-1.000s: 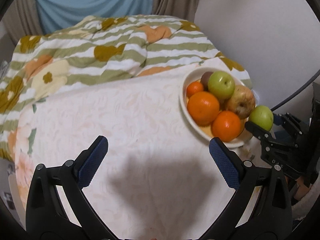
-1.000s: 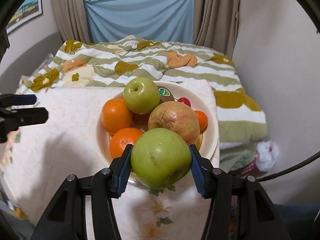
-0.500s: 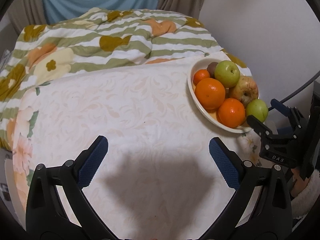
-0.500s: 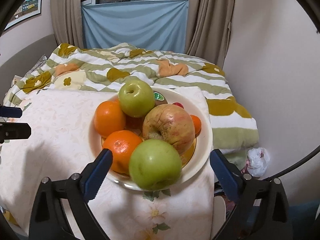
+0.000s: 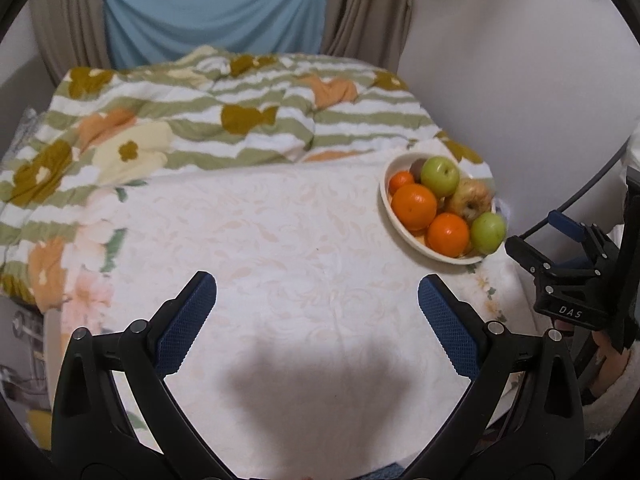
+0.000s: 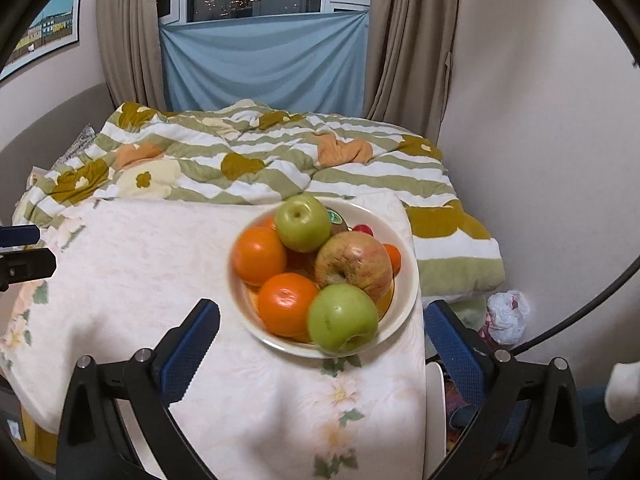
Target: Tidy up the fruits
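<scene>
**Bowl loaded, both grippers clear**

We see the right gripper (image 6: 320,332) with jaws spread wide and nothing between the pads. The near green apple (image 6: 343,317) sits at the near rim of the round cream ceramic bowl (image 6: 408,264), on the right side of the pale floral tablecloth (image 6: 160,264). The left gripper (image 5: 316,312) gapes wide too, empty, over bare cloth. To finish cleanly we would back off straight, since that apple perches close to the edge (it could roll). Under the pile, a small red fruit (image 6: 363,229) and a stickered brownish one barely show; we cannot tell what lies beneath.
</scene>
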`<action>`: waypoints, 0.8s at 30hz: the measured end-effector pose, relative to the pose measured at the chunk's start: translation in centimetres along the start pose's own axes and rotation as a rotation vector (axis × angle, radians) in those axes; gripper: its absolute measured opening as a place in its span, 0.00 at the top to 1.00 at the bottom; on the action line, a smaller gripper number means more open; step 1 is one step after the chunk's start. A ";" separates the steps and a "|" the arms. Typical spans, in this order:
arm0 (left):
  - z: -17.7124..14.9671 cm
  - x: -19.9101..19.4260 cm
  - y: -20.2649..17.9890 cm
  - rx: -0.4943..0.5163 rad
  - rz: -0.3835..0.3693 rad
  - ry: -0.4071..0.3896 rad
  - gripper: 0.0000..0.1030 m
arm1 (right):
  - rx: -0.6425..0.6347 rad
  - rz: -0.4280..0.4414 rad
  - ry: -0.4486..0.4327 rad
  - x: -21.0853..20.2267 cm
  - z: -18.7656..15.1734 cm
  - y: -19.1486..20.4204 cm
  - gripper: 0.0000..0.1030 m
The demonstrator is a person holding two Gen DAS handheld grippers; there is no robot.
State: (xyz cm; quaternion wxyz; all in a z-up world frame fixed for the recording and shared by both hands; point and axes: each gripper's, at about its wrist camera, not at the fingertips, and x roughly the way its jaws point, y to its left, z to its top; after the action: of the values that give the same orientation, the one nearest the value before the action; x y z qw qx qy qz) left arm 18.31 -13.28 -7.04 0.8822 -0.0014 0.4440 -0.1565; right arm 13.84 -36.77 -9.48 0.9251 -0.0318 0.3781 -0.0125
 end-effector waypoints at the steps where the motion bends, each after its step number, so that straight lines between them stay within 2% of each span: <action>1: -0.1 -1.1 0.3 -0.004 0.004 -0.018 0.00 | 0.005 0.004 0.001 -0.5 0.1 0.2 0.01; 4: -0.3 -3.4 0.9 -0.017 0.013 -0.055 0.00 | 0.031 0.025 -0.003 -2.9 0.9 1.3 0.01; 9: -1.0 -7.1 2.1 -0.045 0.073 -0.126 0.00 | 0.083 0.058 -0.003 -6.2 2.0 3.2 0.01; 16: -3.2 -11.4 3.3 -0.061 0.178 -0.180 0.00 | 0.050 0.061 -0.006 -8.9 1.9 6.6 0.01; 24: -5.3 -14.2 4.1 -0.061 0.189 -0.225 0.00 | 0.052 0.067 -0.012 -10.5 1.2 9.3 0.01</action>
State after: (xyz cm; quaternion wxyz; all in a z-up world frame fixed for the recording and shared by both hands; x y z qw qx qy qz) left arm 7.38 -4.73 0.26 0.9368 -0.0040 0.3451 -0.0580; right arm 7.19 -26.92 -1.95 0.9277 0.0048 0.3731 0.0087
